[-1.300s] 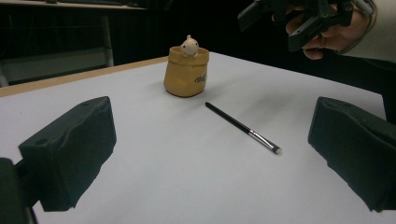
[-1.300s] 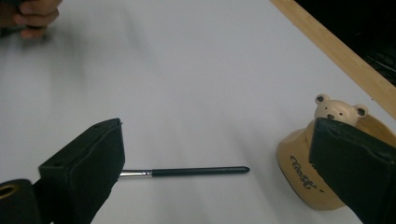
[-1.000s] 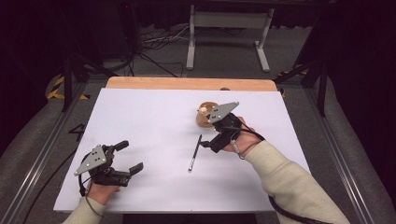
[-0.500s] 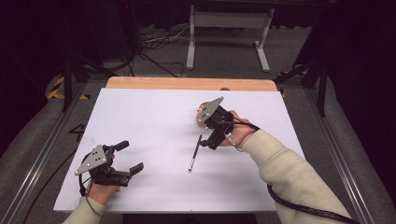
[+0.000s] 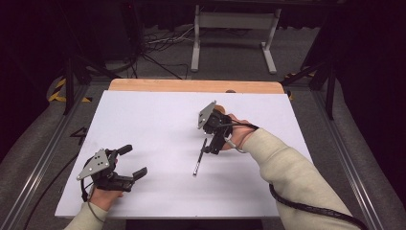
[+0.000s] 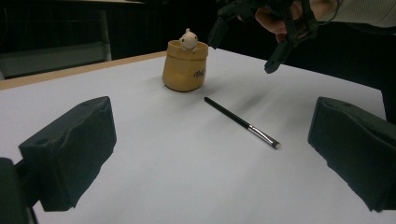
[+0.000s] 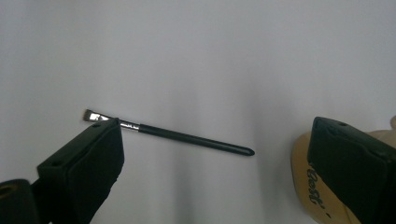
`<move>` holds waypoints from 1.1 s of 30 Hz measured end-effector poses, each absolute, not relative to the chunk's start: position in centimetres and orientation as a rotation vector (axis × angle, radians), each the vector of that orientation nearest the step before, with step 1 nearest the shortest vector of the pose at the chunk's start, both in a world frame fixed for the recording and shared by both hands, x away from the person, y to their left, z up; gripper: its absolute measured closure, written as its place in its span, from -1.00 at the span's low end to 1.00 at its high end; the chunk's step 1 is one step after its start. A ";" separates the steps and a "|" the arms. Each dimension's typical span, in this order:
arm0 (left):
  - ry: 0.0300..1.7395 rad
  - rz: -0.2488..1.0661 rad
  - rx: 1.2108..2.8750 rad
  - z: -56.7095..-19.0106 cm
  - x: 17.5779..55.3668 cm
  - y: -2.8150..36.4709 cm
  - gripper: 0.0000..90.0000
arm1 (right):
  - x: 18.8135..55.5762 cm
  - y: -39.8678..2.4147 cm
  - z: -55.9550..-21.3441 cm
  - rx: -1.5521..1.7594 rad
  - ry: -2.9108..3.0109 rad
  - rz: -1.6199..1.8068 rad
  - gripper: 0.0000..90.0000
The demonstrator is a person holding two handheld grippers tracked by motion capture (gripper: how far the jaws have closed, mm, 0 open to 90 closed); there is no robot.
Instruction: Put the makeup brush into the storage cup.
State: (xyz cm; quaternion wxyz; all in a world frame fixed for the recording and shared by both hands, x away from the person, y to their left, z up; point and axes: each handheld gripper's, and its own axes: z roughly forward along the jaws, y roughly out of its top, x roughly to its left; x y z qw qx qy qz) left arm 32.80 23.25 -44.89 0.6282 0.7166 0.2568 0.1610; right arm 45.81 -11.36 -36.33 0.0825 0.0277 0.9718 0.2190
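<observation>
A thin black brush (image 5: 199, 159) with a silver ferrule lies flat on the white table (image 5: 143, 120). Behind it stands a small tan pot (image 6: 185, 67) with a white figure (image 6: 188, 39) peeking out of its top. My right gripper (image 5: 213, 139) hovers open just above the handle end of the brush (image 7: 187, 136), tilted downward, with the pot (image 7: 303, 186) close by its right jaw. Nothing is between its jaws. My left gripper (image 5: 133, 161) rests open near the table's front left, pointing at the brush (image 6: 240, 122), with the right gripper (image 6: 246, 49) beyond it.
A wooden strip (image 5: 191, 86) runs along the table's far edge. Beyond it, a metal stand (image 5: 234, 28) and cables (image 5: 158, 43) sit on the dark floor. Bare white surface stretches between the two grippers.
My right gripper has shifted left and tipped down over the brush's handle end. The left gripper and the brush have stayed where they were.
</observation>
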 end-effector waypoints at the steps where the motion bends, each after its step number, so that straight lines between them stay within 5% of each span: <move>1: 0.588 0.369 1.642 -44.9 32.8 23.2 -0.96 | 45.8 -11.3 -36.4 0.081 2.909 0.643 -0.91; 33: 0.585 0.365 1.646 -44.9 32.8 23.3 -0.96 | 46.2 -8.8 -40.8 -0.012 3.030 0.482 -0.90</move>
